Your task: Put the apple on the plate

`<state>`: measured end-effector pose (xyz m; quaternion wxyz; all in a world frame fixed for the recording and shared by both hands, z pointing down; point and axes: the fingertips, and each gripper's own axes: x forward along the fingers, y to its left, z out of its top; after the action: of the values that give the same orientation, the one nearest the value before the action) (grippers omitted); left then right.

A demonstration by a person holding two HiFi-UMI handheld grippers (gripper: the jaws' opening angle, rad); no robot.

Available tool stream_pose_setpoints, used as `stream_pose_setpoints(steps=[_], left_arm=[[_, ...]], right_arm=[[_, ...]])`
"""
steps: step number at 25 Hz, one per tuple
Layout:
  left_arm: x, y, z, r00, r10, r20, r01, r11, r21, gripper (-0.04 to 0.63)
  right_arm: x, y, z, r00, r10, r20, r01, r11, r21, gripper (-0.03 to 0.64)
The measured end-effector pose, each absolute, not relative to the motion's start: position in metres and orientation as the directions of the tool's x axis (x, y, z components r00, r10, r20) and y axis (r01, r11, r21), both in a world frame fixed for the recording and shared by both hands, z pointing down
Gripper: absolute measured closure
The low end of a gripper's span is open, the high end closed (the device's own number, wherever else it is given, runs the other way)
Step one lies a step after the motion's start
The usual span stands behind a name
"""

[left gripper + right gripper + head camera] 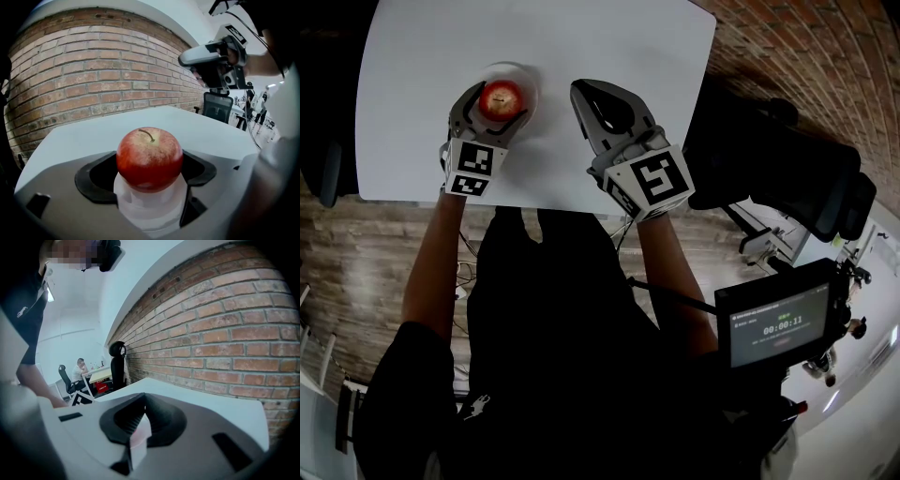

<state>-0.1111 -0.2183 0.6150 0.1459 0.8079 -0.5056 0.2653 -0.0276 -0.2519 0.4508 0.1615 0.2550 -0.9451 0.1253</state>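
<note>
Two tongs were over the white table. Left tongs pinched the red apple between both pads, stem up. The white plate lay directly under those tongs; couldn't tell if the apple touched it. Right tongs hung just to the right, jaws pressed together, apart from the plate.

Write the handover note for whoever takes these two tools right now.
Left tool: closed on the apple, at the white plate.
Right tool: shut, empty, over the table right of the plate.
Done: apple brought over the plate; whether it rests on it I cannot tell.
Left: set it down if needed, open the left tool, draw back.
</note>
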Motion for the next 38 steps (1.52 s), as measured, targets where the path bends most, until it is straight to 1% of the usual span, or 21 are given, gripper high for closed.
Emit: stream_pose_setpoints(steps=[10,31,34,38], left_arm=[[-0.1157,-0.2198,0.6186,0.312,-0.752,0.580,-0.901,-0.428,-0.070,0.184],[-0.1119,-0.2247,0.6207,0.343,-0.731,0.590,-0.897,-0.441,-0.025,0.183],[-0.1106,-0.2242,0.6227,0.345,-0.728,0.593,-0.896,-0.443,-0.022,0.161],[-0.1091,-0.2250,0.6209,0.346,-0.727,0.594,-0.896,-0.443,-0.020,0.152]], right_arm=[[-0.0268,-0.2530,0.4508,-0.815,-0.445,0.371,-0.526,0.836,-0.155,0.613],[-0.0228,-0.2554,0.4521,-0.808,-0.455,0.375,-0.537,0.830,-0.149,0.614],[-0.0214,-0.2555,0.4526,-0.809,-0.455,0.373,-0.534,0.833,-0.143,0.614],[-0.0206,-0.2555,0.4520,-0.808,-0.456,0.372,-0.536,0.831,-0.145,0.614]])
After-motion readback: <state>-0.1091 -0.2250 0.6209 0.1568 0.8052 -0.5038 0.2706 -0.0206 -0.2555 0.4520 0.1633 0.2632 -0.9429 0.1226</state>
